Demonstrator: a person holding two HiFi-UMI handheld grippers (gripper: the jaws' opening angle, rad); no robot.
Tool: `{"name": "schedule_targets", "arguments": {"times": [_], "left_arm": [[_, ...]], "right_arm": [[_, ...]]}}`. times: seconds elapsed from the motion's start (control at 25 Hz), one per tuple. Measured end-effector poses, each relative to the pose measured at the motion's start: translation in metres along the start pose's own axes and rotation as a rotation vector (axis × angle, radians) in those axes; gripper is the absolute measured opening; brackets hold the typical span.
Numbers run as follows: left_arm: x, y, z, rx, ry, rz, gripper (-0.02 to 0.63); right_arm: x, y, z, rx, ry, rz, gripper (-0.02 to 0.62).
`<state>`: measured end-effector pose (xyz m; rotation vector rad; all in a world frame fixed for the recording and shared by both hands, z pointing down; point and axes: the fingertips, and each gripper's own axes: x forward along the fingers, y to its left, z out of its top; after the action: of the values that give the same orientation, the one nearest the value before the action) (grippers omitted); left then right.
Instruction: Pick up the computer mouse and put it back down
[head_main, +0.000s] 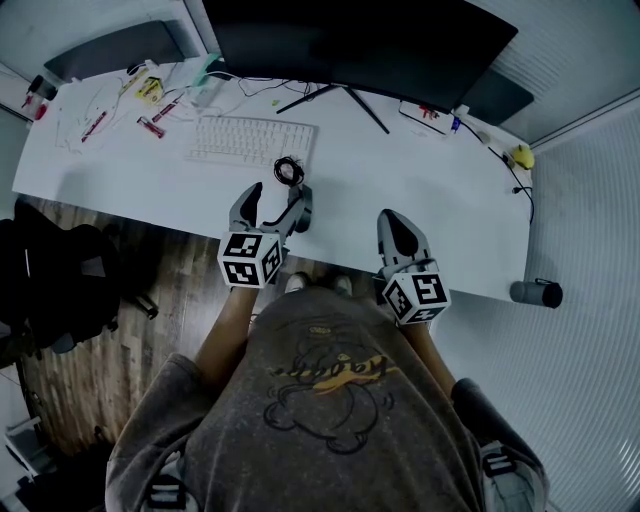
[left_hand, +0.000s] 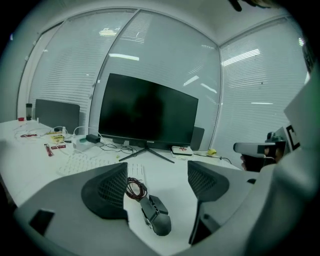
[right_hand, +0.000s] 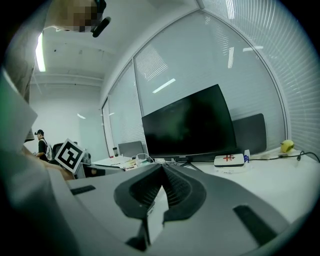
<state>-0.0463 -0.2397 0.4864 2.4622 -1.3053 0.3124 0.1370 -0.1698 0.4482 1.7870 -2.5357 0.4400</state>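
Step, as I read it: the approach for the pick. Nothing is lifted yet.

L gripper has its jaws spread wide. The mouse lies flat on the desk in the gap between them, lower centre of the L gripper view. Neither pad touches it, and it sits a bit nearer the left-hand pad. Its body runs at a slant to the jaw line, rounded end toward the bottom of the frame. The cable is coiled in a small bundle just past its far end, right by the left-hand pad.

In the head view the L gripper is at frame centre over the desk's near edge, w/ the keyboard just above it and the monitor along the top. I can't make out the mouse itself there.

R gripper is shut tight, pads meeting w/ nothing between. In the head view it sits right of centre at the desk edge, well apart from the mouse and idle.

Next move, my guess:
- Ease L gripper fwd and down so both pads flank the mouse body.
- Square up to the slanted body, else the pads catch only the corners.
- Keep the left-hand pad off the cable coil.
- Close, lift a little, set it back down flat.

Risk: the smooth curved shell could squirt out if pinched near the rounded end.
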Motion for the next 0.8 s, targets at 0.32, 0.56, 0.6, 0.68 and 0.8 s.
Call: {"name": "schedule_targets", "arguments": {"times": [0.32, 0.56, 0.6, 0.68, 0.8], "left_arm": [[0.036, 0.0, -0.057, -0.002, 0.157, 0.004, 0.37], [0.062, 0.002, -0.103, -0.017, 0.27, 0.04, 0.37], [0.064, 0.004, -0.11, -0.023, 0.283, 0.051, 0.37], [0.07, 0.006, -0.121, -0.025, 0.306, 0.071, 0.37], [0.08, 0.005, -0.137, -0.012, 0.347, 0.08, 0.37]], "right_arm": [[-0.007, -0.011, -0.004, 0.011, 0.016, -0.014, 0.008], [-0.015, -0.024, -0.008, 0.014, 0.035, -0.028, 0.008], [-0.017, -0.026, -0.009, 0.014, 0.038, -0.032, 0.008], [-0.021, -0.033, -0.009, 0.016, 0.04, -0.045, 0.008], [-0.027, -0.044, -0.008, 0.018, 0.042, -0.069, 0.008]]}}
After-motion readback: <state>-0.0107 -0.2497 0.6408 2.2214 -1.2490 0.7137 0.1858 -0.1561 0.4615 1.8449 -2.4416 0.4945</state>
